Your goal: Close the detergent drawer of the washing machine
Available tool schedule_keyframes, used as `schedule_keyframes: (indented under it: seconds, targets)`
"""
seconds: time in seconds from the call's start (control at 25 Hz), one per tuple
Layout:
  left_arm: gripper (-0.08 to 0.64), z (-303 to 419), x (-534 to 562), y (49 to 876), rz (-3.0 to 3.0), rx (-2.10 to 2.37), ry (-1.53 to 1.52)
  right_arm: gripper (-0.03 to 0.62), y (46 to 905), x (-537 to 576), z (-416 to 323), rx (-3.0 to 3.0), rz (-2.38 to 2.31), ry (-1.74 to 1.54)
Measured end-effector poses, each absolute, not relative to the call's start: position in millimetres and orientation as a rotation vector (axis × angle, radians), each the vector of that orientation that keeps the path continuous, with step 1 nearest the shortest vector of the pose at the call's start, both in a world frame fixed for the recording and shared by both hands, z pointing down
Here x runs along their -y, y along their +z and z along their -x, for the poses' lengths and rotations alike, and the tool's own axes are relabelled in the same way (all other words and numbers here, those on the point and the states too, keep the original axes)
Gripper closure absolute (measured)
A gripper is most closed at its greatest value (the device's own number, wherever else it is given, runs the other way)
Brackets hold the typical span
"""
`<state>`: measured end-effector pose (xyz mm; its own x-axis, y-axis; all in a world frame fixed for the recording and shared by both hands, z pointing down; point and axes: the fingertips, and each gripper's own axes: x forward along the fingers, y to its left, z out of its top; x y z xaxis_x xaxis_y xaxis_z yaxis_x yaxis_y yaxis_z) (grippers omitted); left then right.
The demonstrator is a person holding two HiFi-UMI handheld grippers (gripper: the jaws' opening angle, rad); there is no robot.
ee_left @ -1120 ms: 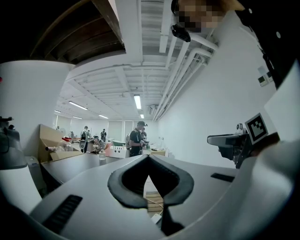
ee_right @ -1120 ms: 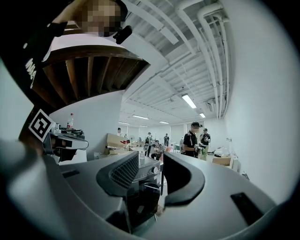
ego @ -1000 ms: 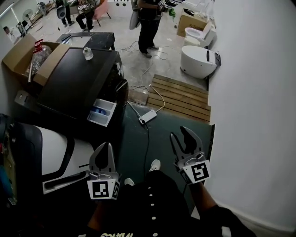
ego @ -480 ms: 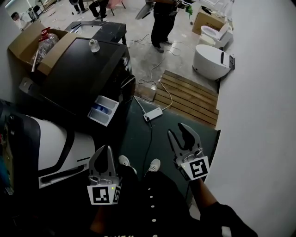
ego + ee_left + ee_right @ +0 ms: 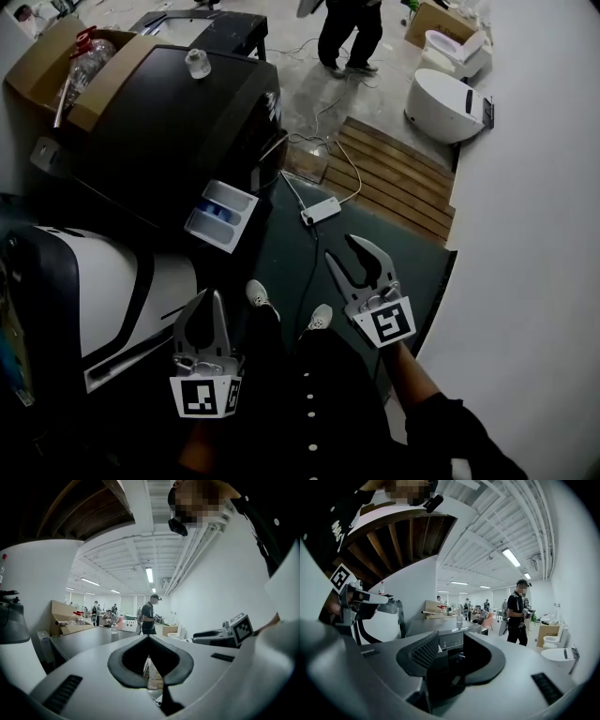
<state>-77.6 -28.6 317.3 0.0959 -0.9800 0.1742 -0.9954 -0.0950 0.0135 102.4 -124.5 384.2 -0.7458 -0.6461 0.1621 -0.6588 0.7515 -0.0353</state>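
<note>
Detergent drawer (image 5: 221, 216) pulled out from front of dark washing machine (image 5: 178, 112), blue insert visible. Left gripper (image 5: 212, 302): jaws pressed together, nothing held. Right gripper (image 5: 351, 255): jaws spread, empty. Both grippers well apart from drawer, above green floor (image 5: 281, 272).

My left tongs (image 5: 210, 302) are pale grey, curved fingers with dark inner faces. Behind them sits a cube (image 5: 203, 396) printed with black-and-white square markers. My right tongs (image 5: 348, 253) are built the same way, grey with dark ribbed pads (image 5: 418, 651), and carry their own marker cube (image 5: 387, 322). The person carrying them wears a black long sleeve (image 5: 441, 433), a dark top with a row of small white buttons (image 5: 308, 401), and white shoes (image 5: 320, 317).
</note>
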Motion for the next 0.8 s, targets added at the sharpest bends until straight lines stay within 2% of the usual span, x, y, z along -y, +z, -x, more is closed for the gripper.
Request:
schedule_keyframes:
  seconds: [0.8]
  targets:
    - [0.554, 113, 0, 384, -2.025, 1.937, 0.227, 0.430, 549, 123, 15, 2.695, -0.689, 0.268]
